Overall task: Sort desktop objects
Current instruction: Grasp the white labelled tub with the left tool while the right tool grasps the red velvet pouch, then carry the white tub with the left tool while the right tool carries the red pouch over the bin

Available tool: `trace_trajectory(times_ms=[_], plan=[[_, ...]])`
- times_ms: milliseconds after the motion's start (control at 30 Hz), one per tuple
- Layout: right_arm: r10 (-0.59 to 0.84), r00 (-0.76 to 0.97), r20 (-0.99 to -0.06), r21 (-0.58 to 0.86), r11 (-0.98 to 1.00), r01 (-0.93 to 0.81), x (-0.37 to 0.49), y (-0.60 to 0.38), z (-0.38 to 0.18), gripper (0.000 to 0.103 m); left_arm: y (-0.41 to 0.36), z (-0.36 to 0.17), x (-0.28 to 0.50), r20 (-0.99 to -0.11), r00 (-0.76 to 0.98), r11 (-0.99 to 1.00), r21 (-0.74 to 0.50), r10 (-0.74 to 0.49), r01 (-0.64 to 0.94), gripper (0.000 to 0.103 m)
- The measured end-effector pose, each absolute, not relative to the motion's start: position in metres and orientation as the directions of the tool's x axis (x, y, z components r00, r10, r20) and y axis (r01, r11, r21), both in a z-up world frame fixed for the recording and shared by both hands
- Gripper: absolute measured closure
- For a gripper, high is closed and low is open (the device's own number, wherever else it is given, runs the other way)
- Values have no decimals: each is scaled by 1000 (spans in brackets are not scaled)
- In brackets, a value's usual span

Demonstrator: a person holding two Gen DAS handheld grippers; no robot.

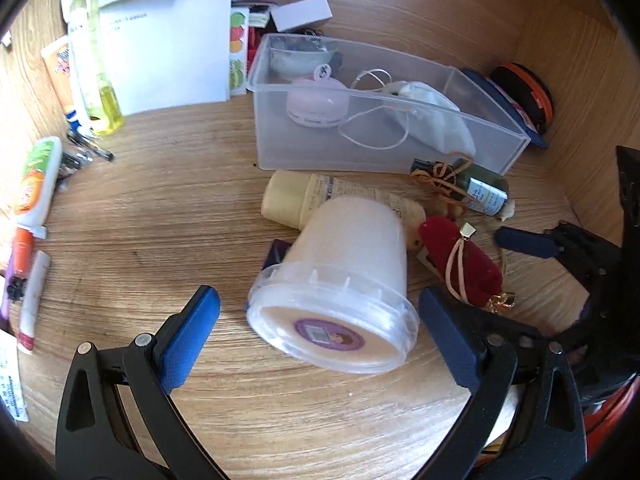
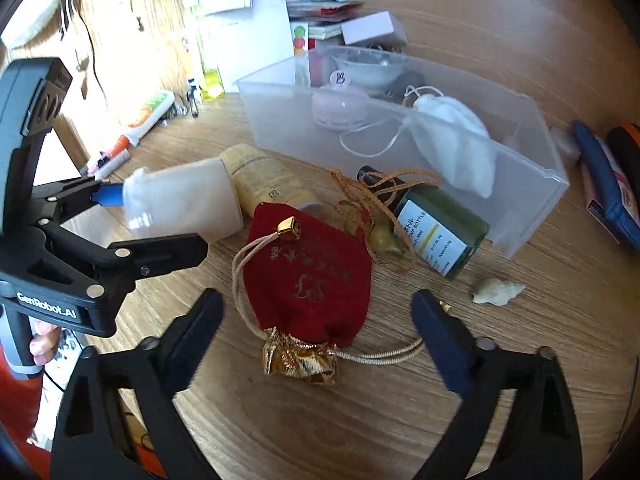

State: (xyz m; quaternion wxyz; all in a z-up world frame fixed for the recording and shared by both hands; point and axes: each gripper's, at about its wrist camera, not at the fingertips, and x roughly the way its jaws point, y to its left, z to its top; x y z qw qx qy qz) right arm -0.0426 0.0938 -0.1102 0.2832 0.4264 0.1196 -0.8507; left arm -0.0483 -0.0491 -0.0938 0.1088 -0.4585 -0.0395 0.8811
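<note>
Right hand-held gripper [image 2: 316, 328] spread around the soft, light red pouch [image 2: 308, 276], best pinched mid-body; left hand-held gripper [image 1: 320, 312] spread around the tipped plastic tub [image 1: 340, 280].

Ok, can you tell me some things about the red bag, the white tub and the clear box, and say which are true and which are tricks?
1. The white tub lies on its side on the desk. True.
2. The red bag sits inside the clear box. False: it lies on the desk in front of the box.
3. The right gripper has its fingers open on either side of the red bag. True; the pads do not press on it.
4. The left gripper is squeezing a pen. False: it is open around the tub.
5. The green bottle stands upright. False: it lies on its side beside the box.
</note>
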Motion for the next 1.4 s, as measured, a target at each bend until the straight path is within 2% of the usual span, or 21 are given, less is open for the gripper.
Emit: trace_trajectory(times_ms=[67, 200, 233, 267, 300, 333, 400, 533, 700, 800, 900, 1167, 1400], plan=[[-369, -470, -802, 25, -807, 590, -45, 90, -113, 26, -51, -95, -50, -794, -557, -970, -191, 242, -150, 2], [-383, -465, -798, 28, -795, 606, -45, 87, -115, 29, -52, -93, -52, -785, -569, -969, -203, 246, -139, 2], [-383, -466, -797, 25, -793, 609, -45, 86, -116, 32, -53, -93, -53, -784, -571, -970, -202, 245, -138, 2], [-383, -463, -799, 23, -790, 613, -46, 85, -117, 41, -53, -93, -53, -783, -573, -970, -200, 241, -135, 3], [-386, -452, -804, 29, -785, 618, -47, 84, -118, 44, -53, -93, -54, -784, -572, -971, -198, 240, -135, 8], [-384, -456, -803, 25, -786, 618, -48, 83, -118, 44, -53, -95, -55, -789, -564, -970, -198, 242, -140, 17], [-381, -462, -801, 14, -783, 621, -46, 82, -119, 45, -52, -97, -57, -796, -545, -964, -219, 265, -150, 23], [-372, -472, -799, -7, -780, 626, -44, 81, -119, 47, -50, -97, -56, -786, -561, -966, -210, 259, -152, 25], [-364, -486, -794, -8, -794, 608, -46, 85, -118, 64, -48, -98, -54, -774, -583, -970, -202, 245, -138, 26], [-379, -478, -792, 24, -802, 596, -49, 91, -116, 75, -48, -93, -50, -759, -610, -974, -184, 228, -134, 32], [-416, -456, -787, 86, -806, 586, -52, 99, -113, 77, -51, -90, -48, -750, -617, -971, -198, 239, -135, 34], [-472, -502, -725, 111, -799, 591, -36, 119, -86, 78, -66, -94, -45, -739, -621, -958, -278, 261, -72, 34], [-502, -528, -685, 114, -790, 602, -27, 136, -67, 78, -74, -80, -31, -721, -647, -957, -286, 248, -48, 34]])
